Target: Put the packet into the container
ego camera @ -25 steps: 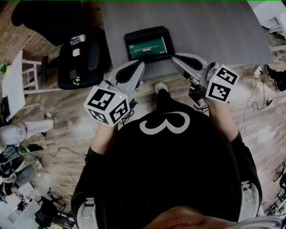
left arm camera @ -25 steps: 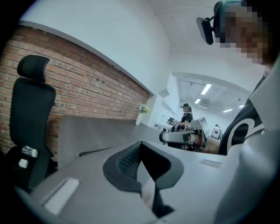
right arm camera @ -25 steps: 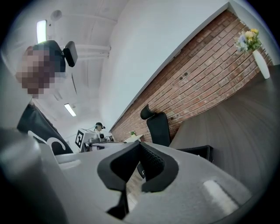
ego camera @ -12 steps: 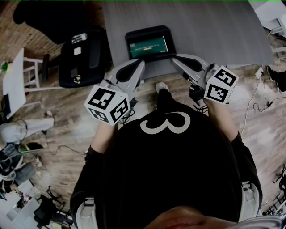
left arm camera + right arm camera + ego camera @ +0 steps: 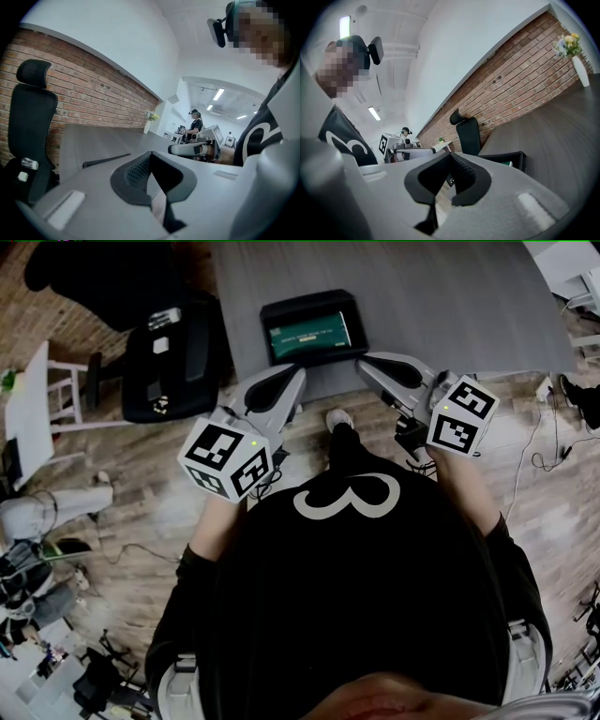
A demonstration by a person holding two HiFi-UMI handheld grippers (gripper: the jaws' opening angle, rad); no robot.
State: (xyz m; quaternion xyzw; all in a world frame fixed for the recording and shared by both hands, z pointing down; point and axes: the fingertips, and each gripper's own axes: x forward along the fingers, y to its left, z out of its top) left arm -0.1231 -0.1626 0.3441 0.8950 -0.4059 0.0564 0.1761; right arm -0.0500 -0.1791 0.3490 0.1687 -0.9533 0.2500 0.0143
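Note:
A black container (image 5: 314,306) stands on the grey table (image 5: 441,306) near its front edge, and a green packet (image 5: 309,337) lies inside it. My left gripper (image 5: 298,371) hovers at the table's edge just left of the container, shut and empty. My right gripper (image 5: 361,362) is held just right of it, also shut on nothing. In the right gripper view the container (image 5: 516,158) shows beyond the closed jaws, with a strip of the green packet (image 5: 506,164) over its wall. The left gripper view shows the container's rim (image 5: 105,160) as a thin dark line.
A black office chair (image 5: 169,357) stands left of the table, against a brick wall (image 5: 89,93). A vase of flowers (image 5: 574,51) sits on the table's far end. Cables and shoes (image 5: 577,399) lie on the wooden floor to the right. A person (image 5: 194,123) stands far off.
Almost nothing: both grippers stay shut by the container, and the right one has edged slightly left.

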